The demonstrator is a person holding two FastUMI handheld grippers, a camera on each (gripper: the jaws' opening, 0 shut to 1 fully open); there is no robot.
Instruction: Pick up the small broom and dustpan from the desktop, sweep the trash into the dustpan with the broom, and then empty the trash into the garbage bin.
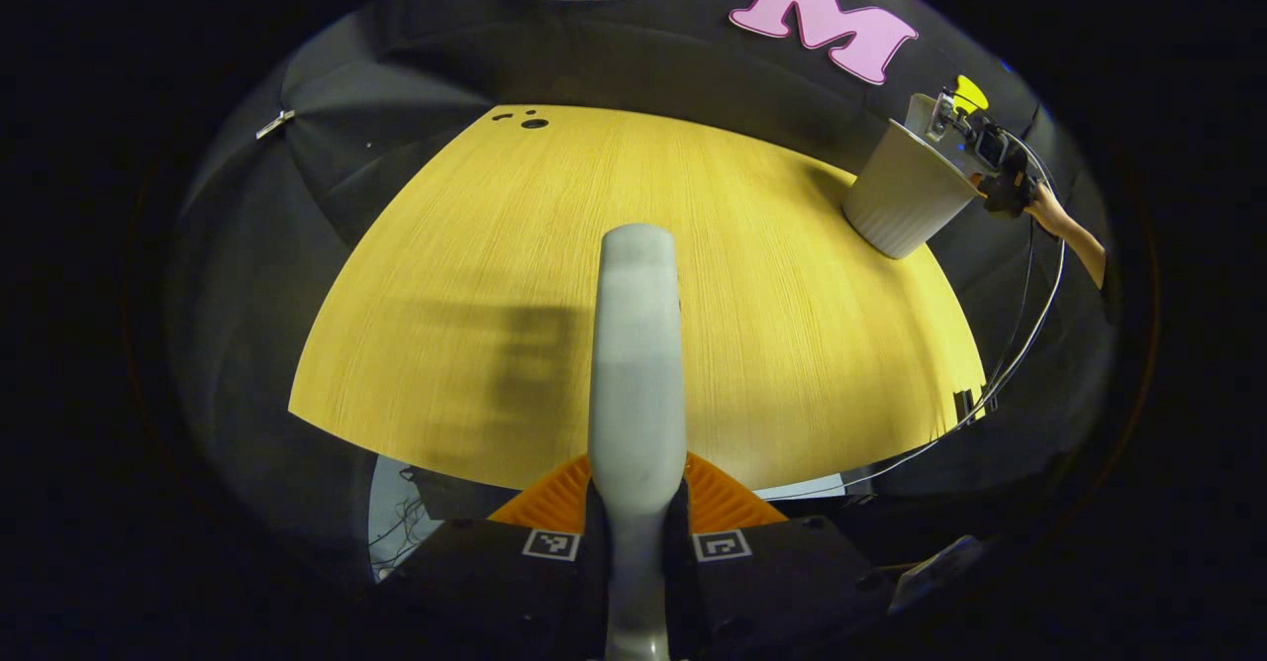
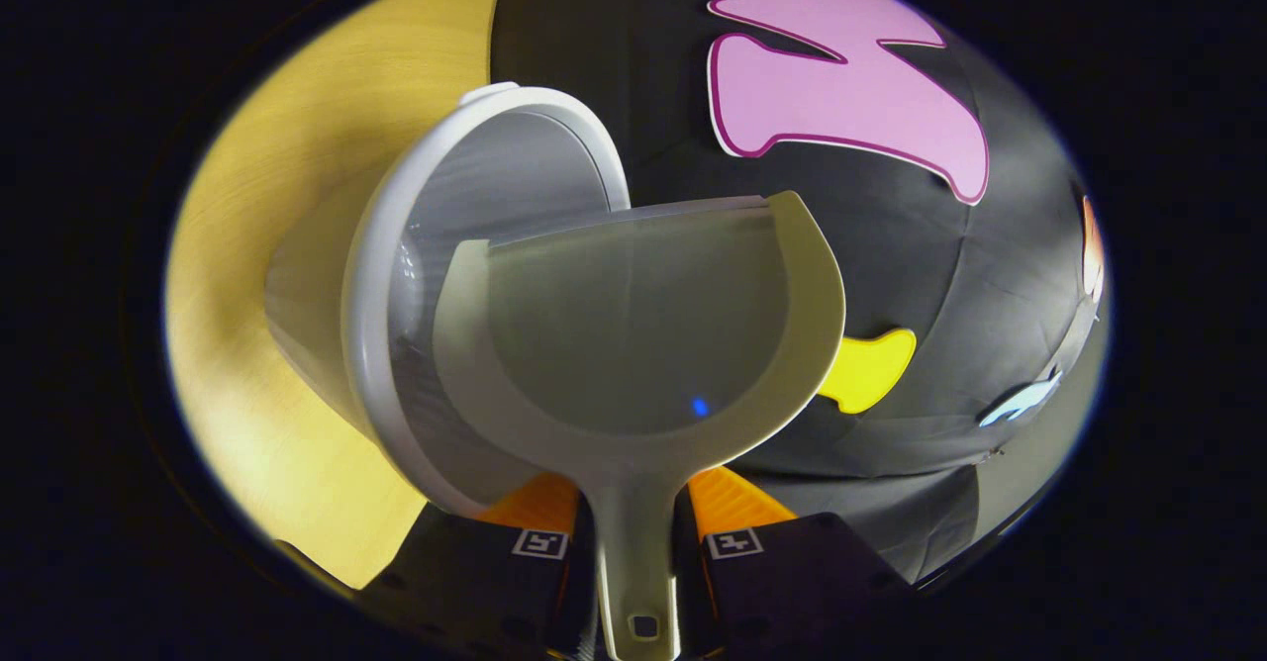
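My left gripper (image 1: 634, 503): jaws clamped on the broom (image 1: 636, 344) handle, held above the desk (image 1: 475, 275). My right gripper (image 2: 633, 532): jaws clamped on the dustpan (image 2: 633, 334) handle, pan mouth at the garbage bin (image 2: 495, 176) opening at the desk's far corner.
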